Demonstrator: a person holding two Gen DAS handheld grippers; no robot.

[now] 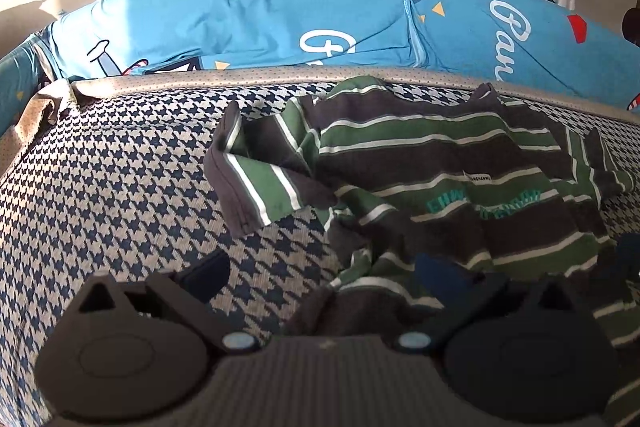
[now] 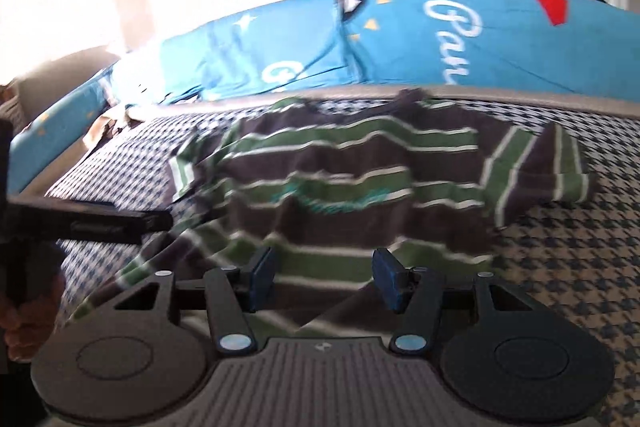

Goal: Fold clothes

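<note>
From your left wrist, the green, grey and white striped knit shirt (image 1: pixel 432 179) lies crumpled on the blue-and-cream houndstooth bed cover (image 1: pixel 120 187), spreading toward two o'clock. Your left gripper (image 1: pixel 320 275) stands released, fingers wide apart, nothing pinched.

From your right wrist, the shirt (image 2: pixel 340 179) sprawls at twelve o'clock. Your right gripper (image 2: pixel 324 279) hangs released above its hem, blue pads (image 2: pixel 388 283) apart. A turquoise printed quilt (image 2: pixel 480 39) lies behind.

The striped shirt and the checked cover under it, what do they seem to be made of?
Striped shirt: soft knit, probably cotton jersey, matte; it crumples in limp folds and carries printed teal lettering. Checked cover: a coarser woven cloth, matte; the houndstooth pattern looks woven in, and a fine grain shows. The exact fibre of either cannot be told.
</note>
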